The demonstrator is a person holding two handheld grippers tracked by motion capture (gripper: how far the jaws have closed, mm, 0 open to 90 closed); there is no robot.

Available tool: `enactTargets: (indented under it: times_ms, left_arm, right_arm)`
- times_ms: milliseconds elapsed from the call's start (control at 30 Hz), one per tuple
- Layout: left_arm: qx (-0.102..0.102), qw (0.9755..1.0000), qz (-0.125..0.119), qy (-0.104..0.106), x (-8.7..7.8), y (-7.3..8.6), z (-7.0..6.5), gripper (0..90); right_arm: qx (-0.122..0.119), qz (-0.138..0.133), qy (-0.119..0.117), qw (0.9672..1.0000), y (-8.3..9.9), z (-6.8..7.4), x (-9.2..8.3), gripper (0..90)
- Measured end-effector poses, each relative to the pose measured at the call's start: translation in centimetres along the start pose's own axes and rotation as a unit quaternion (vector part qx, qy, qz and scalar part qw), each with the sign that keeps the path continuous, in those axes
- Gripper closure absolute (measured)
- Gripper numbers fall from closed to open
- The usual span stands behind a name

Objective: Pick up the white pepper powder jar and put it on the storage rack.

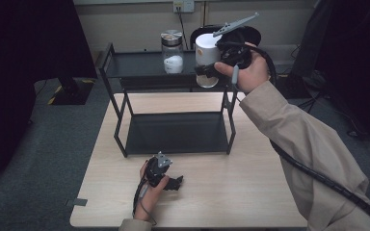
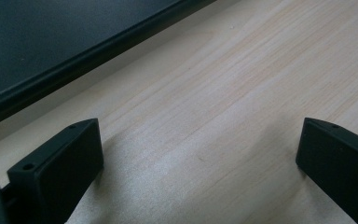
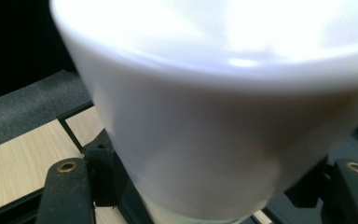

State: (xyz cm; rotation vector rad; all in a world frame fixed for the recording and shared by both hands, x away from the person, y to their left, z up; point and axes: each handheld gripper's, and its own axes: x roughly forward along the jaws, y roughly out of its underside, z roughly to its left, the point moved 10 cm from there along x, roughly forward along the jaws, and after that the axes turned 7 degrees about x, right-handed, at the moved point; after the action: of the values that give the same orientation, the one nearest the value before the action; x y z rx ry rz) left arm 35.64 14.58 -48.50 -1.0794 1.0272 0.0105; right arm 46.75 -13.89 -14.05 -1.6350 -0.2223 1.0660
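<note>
The right tool (image 1: 207, 71) is clamped on a white container (image 1: 206, 53), holding it low on its body, at the right end of the upper shelf (image 1: 135, 63) of a black metal rack (image 1: 173, 132). In the high view the container stands upright, its base at about the level of the shelf's near edge; whether it touches the shelf cannot be told. The right gripper view shows the container (image 3: 214, 116) wide and close between the two black jaws, with pale desk wood and a dark rack bar behind it at the left. A glass jar (image 1: 172, 52) with a metal lid and white contents stands on the same shelf, just left of the white container and apart from it.

The left tool (image 1: 176, 183) rests on the desk (image 1: 231, 192) near the person, just in front of the rack's lower shelf (image 1: 176, 132). Its jaws stand wide apart with nothing between them; the left gripper view shows bare desk (image 2: 214, 116) between them and the dark edge of the lower shelf (image 2: 51, 46) at the far left
</note>
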Motion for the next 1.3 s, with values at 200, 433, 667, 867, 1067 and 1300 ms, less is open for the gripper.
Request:
enactTargets:
  times_ms: [200,433,667,867,1067,1300]
  left_arm:
    - [0.000,1.0000,0.000,0.000,0.0,0.0,0.0,0.1]
    - [0.001,1.0000,0.001,0.000,0.0,0.0,0.0,0.1]
    - [0.001,1.0000,0.001,0.000,0.0,0.0,0.0,0.0]
    - [0.002,1.0000,0.001,0.000,0.0,0.0,0.0,0.1]
    - [0.002,1.0000,0.001,0.000,0.0,0.0,0.0,0.1]
    - [0.002,1.0000,0.001,0.000,0.0,0.0,0.0,0.1]
  right_arm:
    - [0.005,-0.005,0.006,1.0000,-0.8,-0.2,0.2,30.6]
    - [0.007,-0.006,0.012,0.9999,-1.8,-0.4,0.6,30.6]
    - [0.012,-0.008,0.021,0.9997,-2.5,-0.8,1.3,30.6]
    - [0.015,-0.009,0.027,0.9995,-3.1,-1.3,2.0,30.6]
    - [0.025,-0.006,0.036,0.9990,-3.3,-1.6,3.1,30.6]
    - [0.036,-0.003,0.038,0.9986,-2.9,-2.2,4.4,30.6]
